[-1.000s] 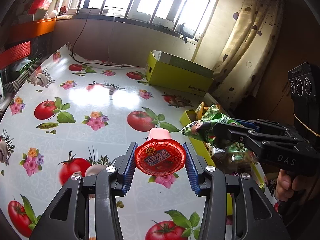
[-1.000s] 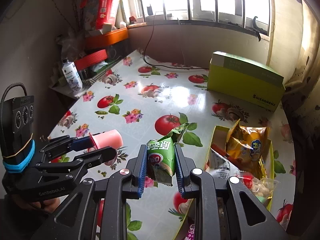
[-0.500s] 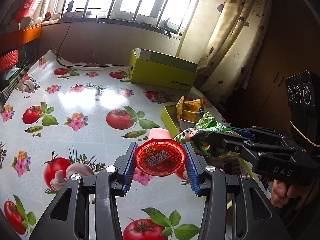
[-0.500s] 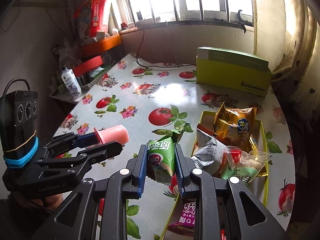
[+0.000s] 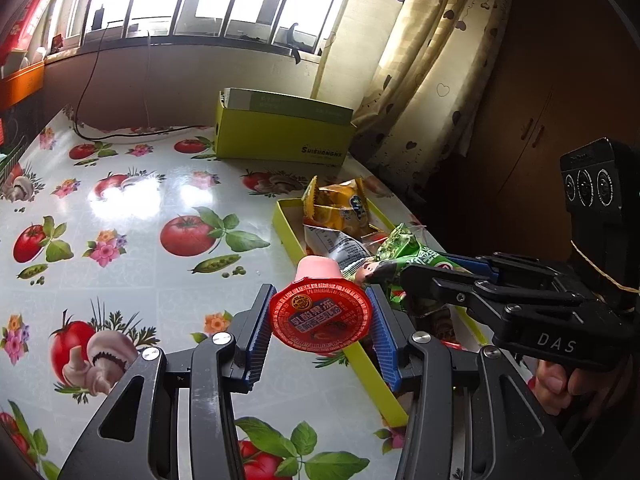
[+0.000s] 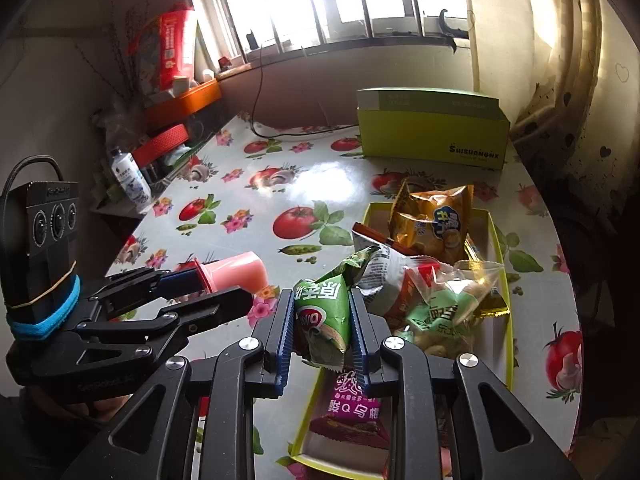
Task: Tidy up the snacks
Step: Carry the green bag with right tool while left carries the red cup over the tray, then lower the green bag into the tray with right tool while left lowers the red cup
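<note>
My left gripper (image 5: 320,316) is shut on a pink jelly cup (image 5: 319,314) with a red foil lid, held just left of the yellow-green tray (image 5: 287,229). From the right wrist view the same cup (image 6: 234,274) pokes out of the left gripper (image 6: 224,286) beside me. My right gripper (image 6: 322,326) is shut on a green snack packet (image 6: 322,312), which hangs over the tray's (image 6: 502,276) near left part. In the left wrist view that packet (image 5: 404,250) sits in the right gripper (image 5: 396,272). Several snack bags fill the tray, among them an orange chip bag (image 6: 434,220).
A yellow-green closed box (image 6: 434,142) stands at the table's back, near the window. A black cable (image 5: 116,134) lies along the back edge. A bottle (image 6: 130,178) and orange and red shelves stand off the table's left side. A curtain hangs at the right.
Both grippers have moved to the right over the table, each still holding its snack. The tray has come closer and now lies under the right gripper.
</note>
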`<state>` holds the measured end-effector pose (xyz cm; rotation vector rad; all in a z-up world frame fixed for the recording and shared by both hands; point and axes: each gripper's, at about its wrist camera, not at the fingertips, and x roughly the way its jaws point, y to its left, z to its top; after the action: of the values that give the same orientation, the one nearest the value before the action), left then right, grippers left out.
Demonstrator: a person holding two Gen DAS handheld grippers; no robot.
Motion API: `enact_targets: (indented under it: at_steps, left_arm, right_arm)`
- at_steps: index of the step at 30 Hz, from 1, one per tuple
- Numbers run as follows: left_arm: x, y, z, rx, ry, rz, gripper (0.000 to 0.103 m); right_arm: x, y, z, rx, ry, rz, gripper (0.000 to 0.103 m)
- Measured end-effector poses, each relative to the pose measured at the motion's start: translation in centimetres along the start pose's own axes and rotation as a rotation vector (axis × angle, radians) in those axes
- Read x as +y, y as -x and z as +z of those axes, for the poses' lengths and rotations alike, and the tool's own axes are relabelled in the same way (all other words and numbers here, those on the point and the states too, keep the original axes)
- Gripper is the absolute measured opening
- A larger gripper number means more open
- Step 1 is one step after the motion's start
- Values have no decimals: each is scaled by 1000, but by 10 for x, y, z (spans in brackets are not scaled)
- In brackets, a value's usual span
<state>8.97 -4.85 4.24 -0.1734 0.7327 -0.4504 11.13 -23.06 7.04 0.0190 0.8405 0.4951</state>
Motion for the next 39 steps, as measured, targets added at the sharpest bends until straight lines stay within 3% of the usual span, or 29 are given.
enact_targets:
  at_steps: [15,29,32,34,39]
  left_arm:
    - [-17,-8,-1,21,-31,-33,47]
    - [-23,-17,-4,43,-40,-41,47]
    - [-27,-19,-5,49,-49,-47,47]
    - [-29,-21,-6,53,-55,-51,47]
    - [-33,-25,-5,60,-64,-55,47]
  right_arm:
    - [-46,33,-11,-45,-98,-78,23]
    - [-58,10,-55,113,-147,-24,24]
    - [-62,11,-59,126,-159,-28,29]
    - [-62,15,-57,122,-149,-41,38]
    - [-60,31,-53,57,-133,-35,40]
